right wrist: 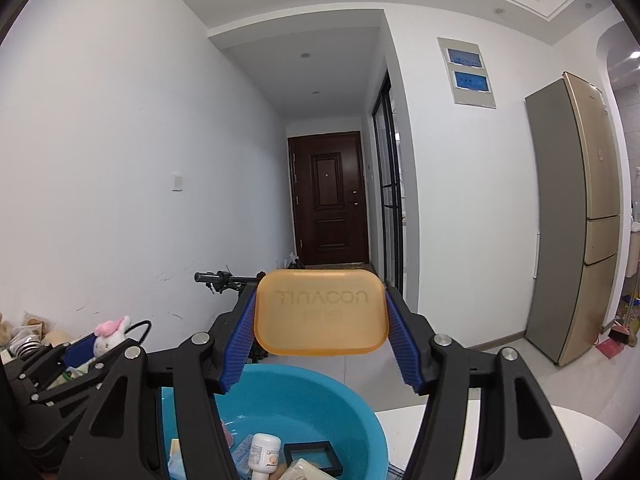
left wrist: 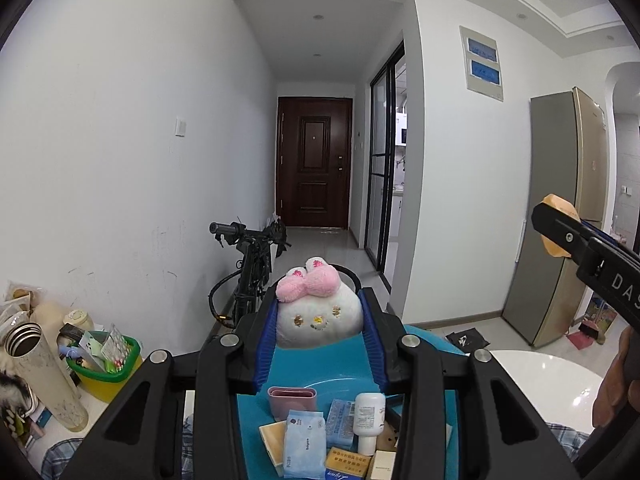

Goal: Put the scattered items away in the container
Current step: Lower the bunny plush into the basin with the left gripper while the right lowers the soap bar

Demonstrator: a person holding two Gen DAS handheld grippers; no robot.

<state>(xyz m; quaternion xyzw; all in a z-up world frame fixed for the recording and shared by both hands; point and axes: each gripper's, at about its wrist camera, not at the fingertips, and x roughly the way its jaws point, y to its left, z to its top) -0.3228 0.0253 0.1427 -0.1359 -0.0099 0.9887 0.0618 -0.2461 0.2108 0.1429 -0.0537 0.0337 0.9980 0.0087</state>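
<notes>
Both wrist cams close above blue basin (right wrist: pixel 340 412), facing hallway door (left wrist: pixel 314 162) (shared); left views right gripper (left wrist: pixel 558 230).

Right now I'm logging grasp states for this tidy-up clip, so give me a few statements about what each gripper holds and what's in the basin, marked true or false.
1. The left gripper is shut on a white plush toy with a pink bow. True.
2. The right gripper is open and holds nothing. False: it is shut on an orange soap bar stamped TINACON.
3. The blue plastic basin already holds items, among them a white lotion bottle. True.
4. The soap bar lies inside the basin. False: it is held in the air above the basin.
5. The steel thermos flask beside the green and yellow tub has its lid on. False: its mouth is open.
</notes>
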